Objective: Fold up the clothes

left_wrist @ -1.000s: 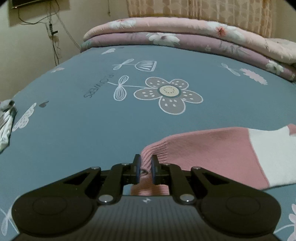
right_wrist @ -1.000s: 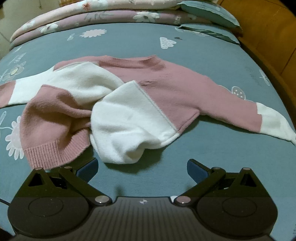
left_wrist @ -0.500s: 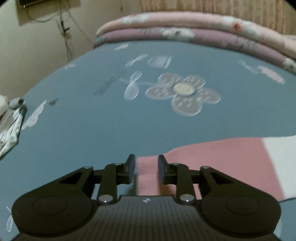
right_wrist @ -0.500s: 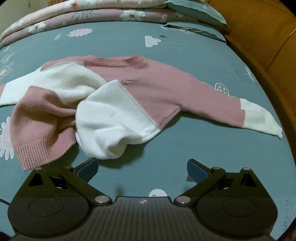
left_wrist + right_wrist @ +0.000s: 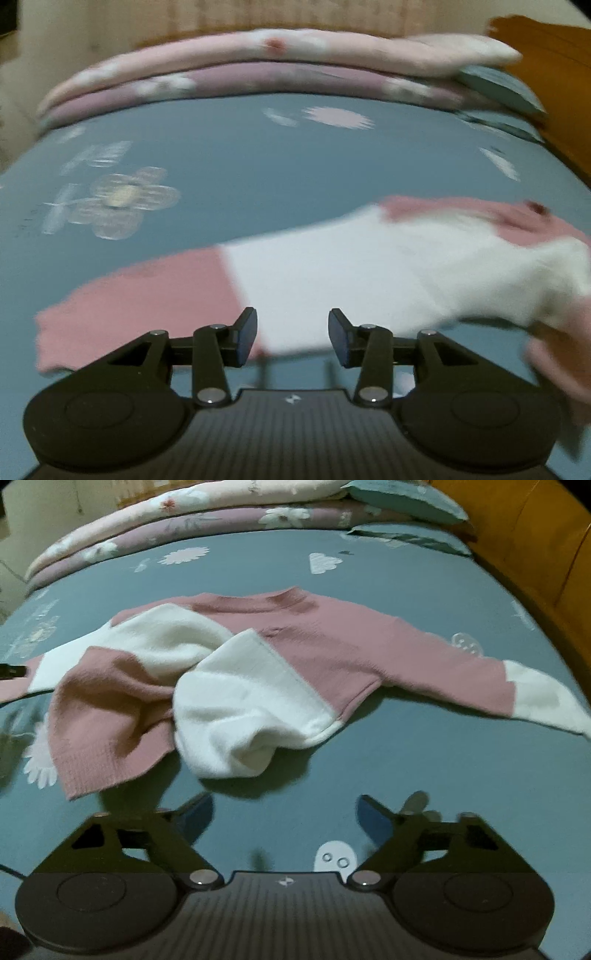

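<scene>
**Mei:** Pink and white knit, soft and fluffy: that sweater [image 5: 266, 672] lies in the middle of the bed [image 5: 369, 775], collar at the far side, one sleeve stretched out flat to the right, the other to the left. Its body is bunched, with the white panel flopped over and the pink ribbed hem crumpled at the near left

**Jun:** So it will sag and drape wherever you lift it. Where are the tools?

**Mei:** The left hand-held gripper [image 5: 291, 332] has just been opening. Its fingers stand apart above the left sleeve [image 5: 258, 291], near where pink meets white, with nothing pinched between them. The right hand-held gripper [image 5: 284, 814] has just been narrowing but is still spread, hovering over bare sheet just short of the white fold, holding nothing

**Jun:** Light, then, and not slippery?

**Mei:** I'd judge it light and grippy, though thick where it doubles. Pinching a single layer at the ribbed hem or a cuff should hold best; a grab at the puffy white bulge would likely catch several layers and drag the whole heap
</scene>
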### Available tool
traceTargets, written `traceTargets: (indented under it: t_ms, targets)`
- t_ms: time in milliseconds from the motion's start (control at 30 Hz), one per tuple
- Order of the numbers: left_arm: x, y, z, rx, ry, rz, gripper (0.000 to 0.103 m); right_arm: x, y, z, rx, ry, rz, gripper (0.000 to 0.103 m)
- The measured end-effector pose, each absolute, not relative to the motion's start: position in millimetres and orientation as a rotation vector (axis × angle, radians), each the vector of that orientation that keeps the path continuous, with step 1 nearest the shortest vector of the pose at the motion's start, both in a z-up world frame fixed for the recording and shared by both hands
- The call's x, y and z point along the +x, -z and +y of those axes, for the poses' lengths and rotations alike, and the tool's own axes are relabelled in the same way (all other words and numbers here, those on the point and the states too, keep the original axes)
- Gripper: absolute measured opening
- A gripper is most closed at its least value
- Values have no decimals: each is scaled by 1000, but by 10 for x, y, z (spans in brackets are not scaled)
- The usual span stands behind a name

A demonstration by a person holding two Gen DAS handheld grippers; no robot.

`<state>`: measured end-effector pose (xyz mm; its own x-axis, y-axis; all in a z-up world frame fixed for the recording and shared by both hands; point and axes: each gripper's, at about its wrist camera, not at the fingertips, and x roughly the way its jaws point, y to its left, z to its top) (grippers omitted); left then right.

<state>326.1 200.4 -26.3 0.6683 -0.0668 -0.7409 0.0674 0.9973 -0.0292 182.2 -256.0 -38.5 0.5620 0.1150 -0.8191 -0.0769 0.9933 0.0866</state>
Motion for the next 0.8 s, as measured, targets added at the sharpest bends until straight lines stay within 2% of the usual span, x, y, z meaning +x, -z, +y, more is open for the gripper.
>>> traceTargets:
  t_ms: [67,233,300,467,800]
  targets:
    - [3117,236,1738,-5,122,840,43,1808,405,-2566,47,-167,954,78]
    - [2627,149,1209,-53,215,866,44,1790,437,-2595,49,-293,907,78]
    - [2399,103,1036,-73,225,869,50,1781,437,-2645,60,-332,890,78]
    - [1982,-3,737,-155,213,852,54,1697,459,-2822,73,-426,866,78]
    - [1724,-41,246,-204,209,860,57,1654,636,-3001,96,-560,884,76]
